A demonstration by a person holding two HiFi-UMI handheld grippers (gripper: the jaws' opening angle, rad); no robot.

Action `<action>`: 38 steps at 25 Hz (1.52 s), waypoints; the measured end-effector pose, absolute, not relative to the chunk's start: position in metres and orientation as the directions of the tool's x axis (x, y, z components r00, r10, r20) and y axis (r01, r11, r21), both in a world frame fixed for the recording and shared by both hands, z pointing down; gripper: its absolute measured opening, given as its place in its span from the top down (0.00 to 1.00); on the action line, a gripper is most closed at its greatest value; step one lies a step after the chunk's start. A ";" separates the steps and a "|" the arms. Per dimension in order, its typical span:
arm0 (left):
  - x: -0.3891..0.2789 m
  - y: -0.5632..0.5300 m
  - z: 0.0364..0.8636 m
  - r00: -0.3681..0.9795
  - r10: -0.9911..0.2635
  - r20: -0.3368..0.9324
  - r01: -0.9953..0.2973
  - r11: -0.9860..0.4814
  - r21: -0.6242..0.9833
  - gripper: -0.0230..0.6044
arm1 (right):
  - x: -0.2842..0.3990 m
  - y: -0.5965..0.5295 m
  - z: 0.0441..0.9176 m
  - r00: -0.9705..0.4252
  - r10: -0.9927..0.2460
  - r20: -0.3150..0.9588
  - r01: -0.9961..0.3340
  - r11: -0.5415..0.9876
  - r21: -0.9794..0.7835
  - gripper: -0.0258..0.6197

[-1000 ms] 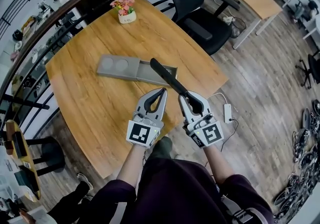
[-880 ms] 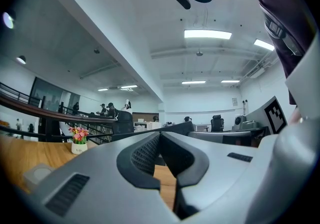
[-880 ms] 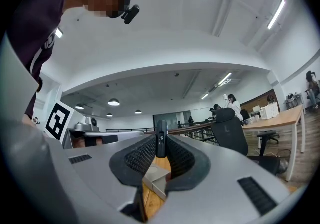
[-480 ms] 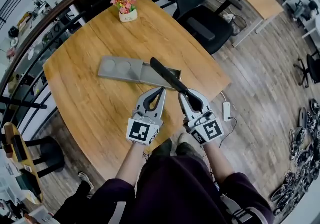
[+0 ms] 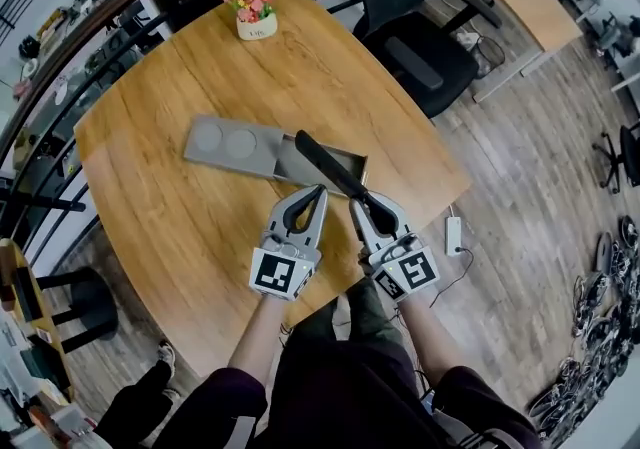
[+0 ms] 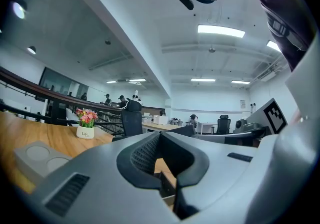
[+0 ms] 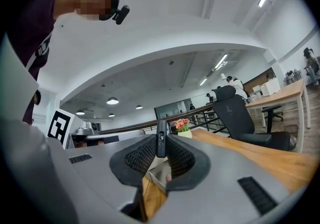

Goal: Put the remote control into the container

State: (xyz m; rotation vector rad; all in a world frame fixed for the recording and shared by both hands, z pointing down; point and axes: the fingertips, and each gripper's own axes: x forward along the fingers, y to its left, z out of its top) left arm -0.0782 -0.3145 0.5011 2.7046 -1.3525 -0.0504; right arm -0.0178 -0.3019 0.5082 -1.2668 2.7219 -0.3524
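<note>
My right gripper [image 5: 358, 201] is shut on one end of a long black remote control [image 5: 328, 166]. The remote juts up and to the left over the open right compartment of a grey container [image 5: 262, 151] on the wooden table [image 5: 170, 217]. In the right gripper view the remote [image 7: 161, 138] stands as a thin black bar squeezed between the ribbed pads [image 7: 143, 155]. My left gripper [image 5: 318, 194] hovers beside it, just left, shut with nothing in it. In the left gripper view its tips [image 6: 160, 135] meet.
A small pot of pink flowers [image 5: 251, 9] stands at the table's far edge. The container's left half has two round recesses [image 5: 224, 142]. A black office chair [image 5: 415, 22] stands beyond the table's right side. A railing [image 5: 60, 107] curves along the left. A white power strip [image 5: 453, 235] lies on the floor.
Both grippers and the remote keep their places relative to each other. The view has shifted a little, so the table and container sit slightly lower and further left in the picture.
</note>
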 end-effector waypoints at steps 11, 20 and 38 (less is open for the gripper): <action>-0.081 -0.327 0.508 0.577 -0.816 0.020 -0.810 -0.570 0.138 0.94 | -0.010 -0.336 0.587 -0.723 -0.673 0.156 -0.611 0.519 -0.598 0.84; -0.087 -0.324 0.519 0.575 -0.816 0.062 -0.815 -0.564 0.132 0.94 | -0.032 -0.359 0.619 -0.737 -0.626 0.256 -0.607 0.445 -0.658 0.84; -0.076 -0.322 0.524 0.595 -0.801 0.069 -0.799 -0.581 0.157 0.94 | -0.009 -0.347 0.648 -0.622 -0.629 0.466 -0.777 0.426 -0.463 0.68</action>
